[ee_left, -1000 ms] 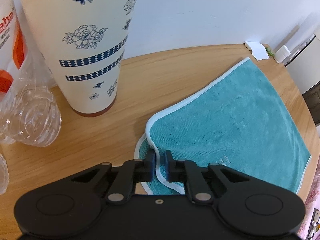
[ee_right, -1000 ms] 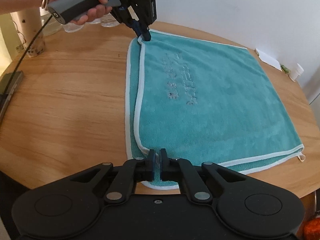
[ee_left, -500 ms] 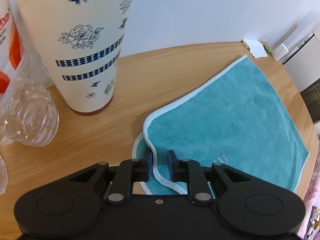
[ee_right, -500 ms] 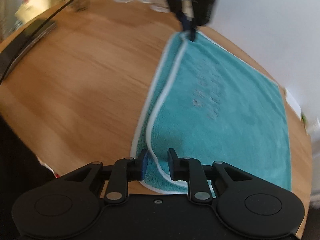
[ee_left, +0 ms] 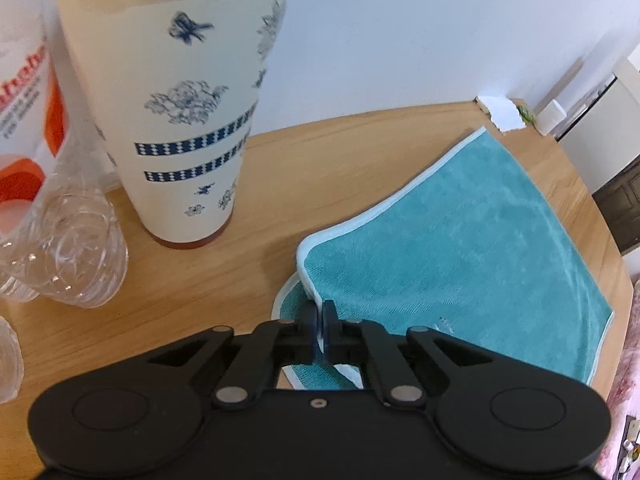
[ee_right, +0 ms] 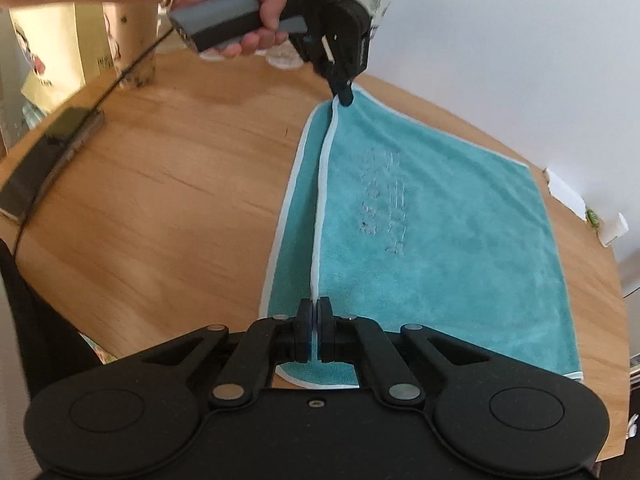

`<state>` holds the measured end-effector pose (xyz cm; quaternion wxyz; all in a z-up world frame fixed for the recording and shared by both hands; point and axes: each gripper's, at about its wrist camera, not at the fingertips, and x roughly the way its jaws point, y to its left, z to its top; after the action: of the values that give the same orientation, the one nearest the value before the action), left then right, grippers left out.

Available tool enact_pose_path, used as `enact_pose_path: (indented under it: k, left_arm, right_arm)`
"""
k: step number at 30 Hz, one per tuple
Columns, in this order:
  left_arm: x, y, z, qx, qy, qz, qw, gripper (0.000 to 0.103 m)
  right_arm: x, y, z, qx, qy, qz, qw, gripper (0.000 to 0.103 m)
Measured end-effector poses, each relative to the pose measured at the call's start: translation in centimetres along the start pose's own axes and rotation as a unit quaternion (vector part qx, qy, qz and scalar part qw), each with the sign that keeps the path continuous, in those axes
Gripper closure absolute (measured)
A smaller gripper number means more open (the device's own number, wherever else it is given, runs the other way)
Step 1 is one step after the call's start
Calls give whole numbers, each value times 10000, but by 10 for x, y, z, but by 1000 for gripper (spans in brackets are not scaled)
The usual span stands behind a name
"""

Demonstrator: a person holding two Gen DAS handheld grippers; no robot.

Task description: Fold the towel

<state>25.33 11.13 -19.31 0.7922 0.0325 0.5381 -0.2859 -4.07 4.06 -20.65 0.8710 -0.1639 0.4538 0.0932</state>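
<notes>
A teal towel with white piping lies on the round wooden table, its left strip doubled over. My right gripper is shut on the near end of the raised white hem. My left gripper, held by a hand, pinches the far end of that same hem, which runs taut between the two. In the left wrist view the left gripper is shut on the towel at its folded corner, lifted slightly off the table.
A tall cream cup with blue flowers stands just left of the left gripper, beside clear plastic bottles. A phone with a cable lies on the table's left. White paper sits at the far right edge by the wall.
Both grippers went from slightly parted around the hem to shut on it. The hem has lifted and pulled straight between them.
</notes>
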Motion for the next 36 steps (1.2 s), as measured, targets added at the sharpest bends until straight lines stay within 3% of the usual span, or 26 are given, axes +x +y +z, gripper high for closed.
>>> enact_pose_path:
  k: [5, 10, 19, 27, 30, 32, 34, 36]
  left_arm:
    - [-21, -3, -2, 116, -224, -97, 9996, 101]
    - [-28, -6, -6, 382, -256, 106, 9989, 101]
    - [-16, -1, -13, 547, -43, 401, 9977, 100]
    - [-5, 2, -17, 609, 203, 773, 9949, 94]
    - [-11, -5, -16, 591, 194, 896, 9940, 82]
    - [-21, -12, -17, 644, 63, 931, 9936, 48]
    - [-35, -21, -20, 679, -159, 1035, 9922, 37]
    - [-43, -30, -26, 695, -245, 1128, 9909, 35]
  right_arm:
    - [-13, 0, -6, 159, -103, 44, 9998, 102]
    - [-8, 5, -9, 89, -50, 249, 9996, 102]
    - [16, 11, -16, 152, 291, 902, 9954, 101]
    - [19, 2, -26, 404, 411, 1142, 9918, 96]
    - [6, -18, -29, 649, 323, 1135, 9909, 88]
    - [-3, -37, -31, 965, 238, 1065, 9893, 77]
    - [-16, -68, -37, 1519, -19, 952, 9838, 74]
    - [-18, -89, -40, 1887, -113, 950, 9774, 72]
